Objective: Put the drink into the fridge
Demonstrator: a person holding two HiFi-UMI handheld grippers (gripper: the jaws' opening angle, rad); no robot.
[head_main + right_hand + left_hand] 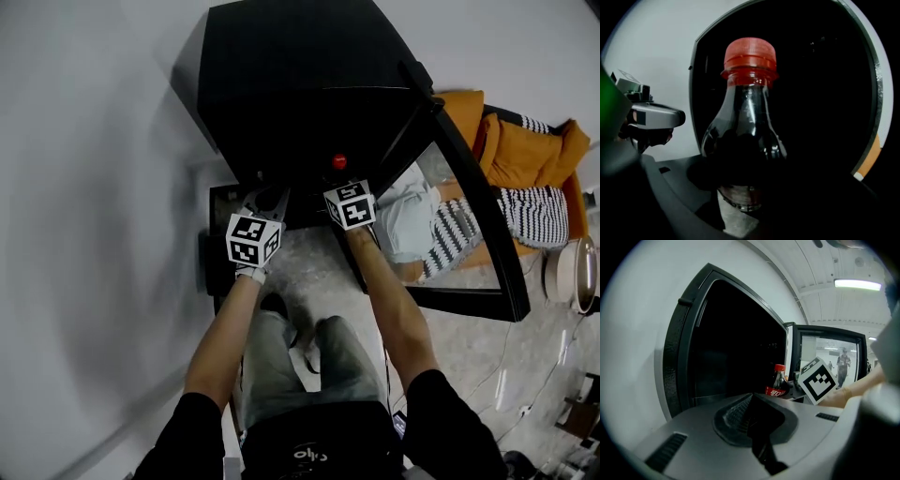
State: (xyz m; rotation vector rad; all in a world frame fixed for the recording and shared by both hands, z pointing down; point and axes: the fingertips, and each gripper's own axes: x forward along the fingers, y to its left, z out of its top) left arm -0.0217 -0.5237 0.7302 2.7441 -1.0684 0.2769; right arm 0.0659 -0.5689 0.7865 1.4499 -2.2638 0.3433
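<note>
A cola bottle (745, 140) with a red cap (339, 161) and dark drink stands upright between the jaws of my right gripper (740, 192), which is shut on its lower body. The bottle is at the mouth of the open black fridge (300, 84), whose dark inside fills the background. In the left gripper view the bottle (778, 383) shows beside the right gripper's marker cube (816, 380). My left gripper (752, 401) is shut with nothing in it, just left of the bottle and before the fridge opening. The bottle's base is hidden.
The fridge's glass door (469, 225) stands swung open to the right. An orange sofa with striped cushions (525, 159) lies beyond it. A white wall (84, 187) runs along the left. A round white object (574, 274) and cables lie on the floor at the right.
</note>
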